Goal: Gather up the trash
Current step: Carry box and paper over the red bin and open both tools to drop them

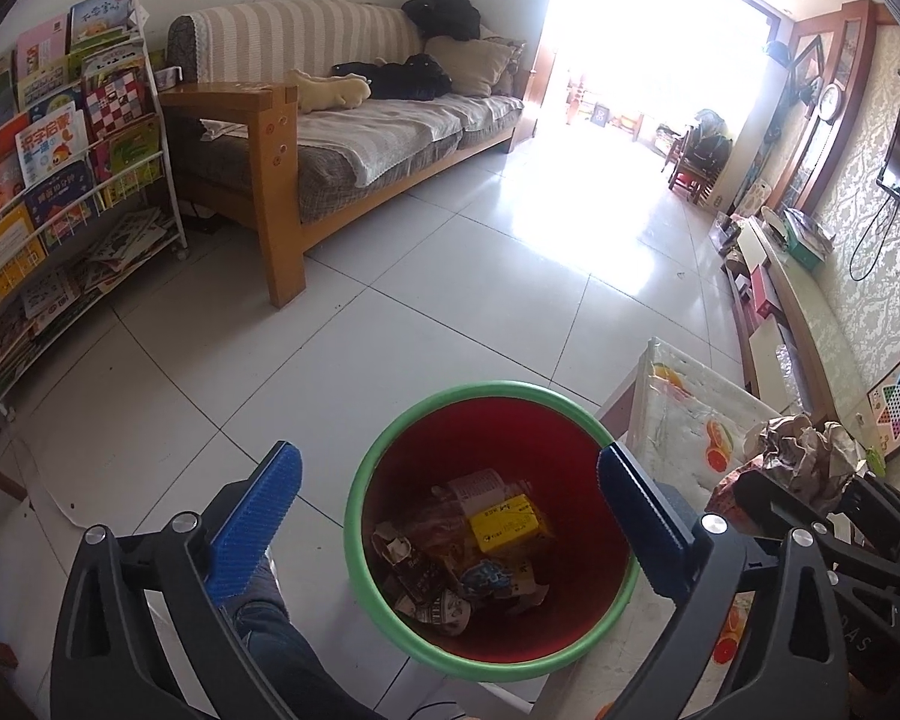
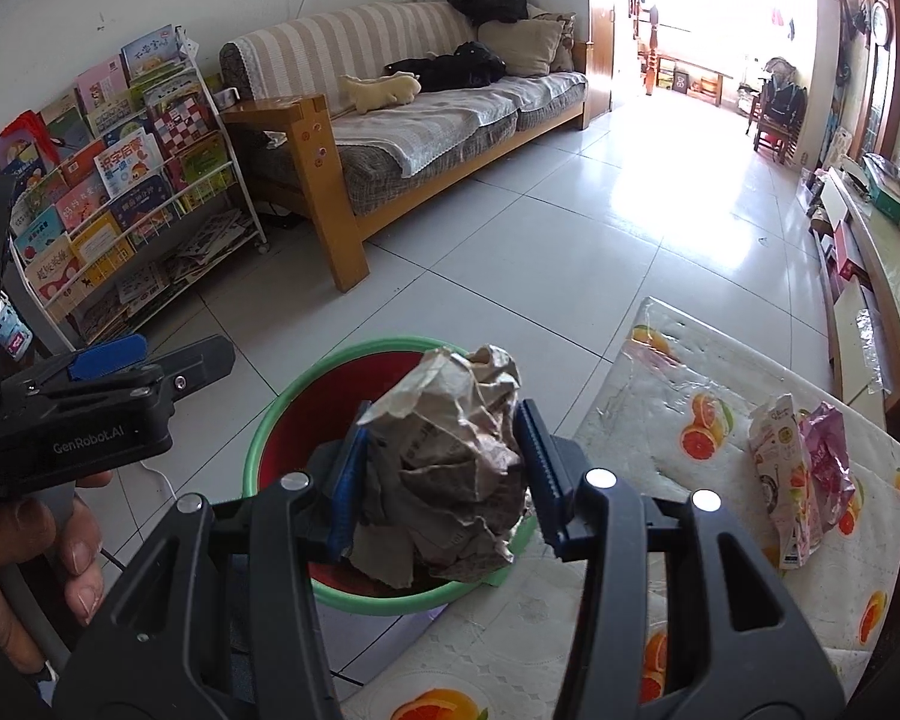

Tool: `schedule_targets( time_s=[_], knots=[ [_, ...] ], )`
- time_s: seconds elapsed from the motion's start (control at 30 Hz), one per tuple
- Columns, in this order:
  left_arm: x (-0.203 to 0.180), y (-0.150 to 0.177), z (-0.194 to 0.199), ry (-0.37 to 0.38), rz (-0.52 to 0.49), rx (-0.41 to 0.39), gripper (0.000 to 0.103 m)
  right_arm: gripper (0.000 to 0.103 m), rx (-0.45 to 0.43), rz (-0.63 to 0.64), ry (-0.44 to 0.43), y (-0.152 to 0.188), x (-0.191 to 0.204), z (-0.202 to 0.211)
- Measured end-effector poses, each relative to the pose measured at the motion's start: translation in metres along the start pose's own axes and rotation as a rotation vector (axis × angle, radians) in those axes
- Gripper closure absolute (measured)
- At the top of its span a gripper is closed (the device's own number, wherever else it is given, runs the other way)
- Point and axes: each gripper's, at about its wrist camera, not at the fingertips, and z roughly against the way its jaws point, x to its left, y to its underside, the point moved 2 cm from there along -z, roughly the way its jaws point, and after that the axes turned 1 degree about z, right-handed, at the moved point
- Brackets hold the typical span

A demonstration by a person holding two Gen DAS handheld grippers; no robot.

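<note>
Your right gripper (image 2: 441,480) is clamping a crumpled ball of brownish newspaper (image 2: 450,468) between its blue pads, low in the middle of the right wrist view. The wad has no clear long axis; its loose ragged peak is pointing up and away from you, toward the top of the frame. It is hanging over the near side of the red plastic bin with a green rim (image 2: 282,402), which is showing behind and below it.

Your left gripper (image 1: 450,492) is standing with its blue fingers spread wide and nothing between them, framing the bin's mouth in the lower centre of the left wrist view. Wrappers and a yellow carton (image 1: 510,522) are lying in the bottom of the bin.

At the lower right, the table with an orange-slice printed cover (image 2: 678,372) is sitting just beside the bin, and two flattened snack pouches (image 2: 804,474) are lying on it, pointing roughly from upper left to lower right.
</note>
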Motion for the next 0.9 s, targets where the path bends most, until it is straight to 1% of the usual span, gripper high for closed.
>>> schedule_targets(
  time_s=[0.27,0.37,0.43,0.47,0.53,0.6,0.7,0.9],
  knots=[
    [0.028,0.003,0.0,-0.028,0.053,0.0,0.008,0.057,0.036,0.037,-0.039,-0.005,0.024,-0.026],
    [0.037,0.004,0.0,-0.037,0.07,-0.001,0.008,0.052,0.057,0.055,-0.055,-0.005,0.032,-0.034],
    [0.041,0.004,0.0,-0.039,0.079,-0.003,0.008,0.039,0.055,0.053,-0.049,-0.005,0.033,-0.035],
    [0.042,0.004,0.0,-0.04,0.081,-0.004,0.008,0.035,0.061,0.057,-0.051,-0.004,0.035,-0.036],
    [0.043,0.005,0.0,-0.042,0.084,-0.003,0.008,0.018,0.053,0.059,-0.041,-0.003,0.036,-0.033],
    [0.042,0.004,-0.001,-0.041,0.084,-0.005,0.008,0.011,0.041,0.062,-0.029,-0.004,0.036,-0.029],
    [0.04,0.003,0.0,-0.035,0.084,-0.008,0.008,0.005,0.028,0.065,-0.014,-0.005,0.035,-0.023],
    [0.027,0.002,0.006,-0.023,0.064,-0.017,0.008,0.005,0.022,0.054,-0.006,-0.004,0.025,-0.013]
  ],
)
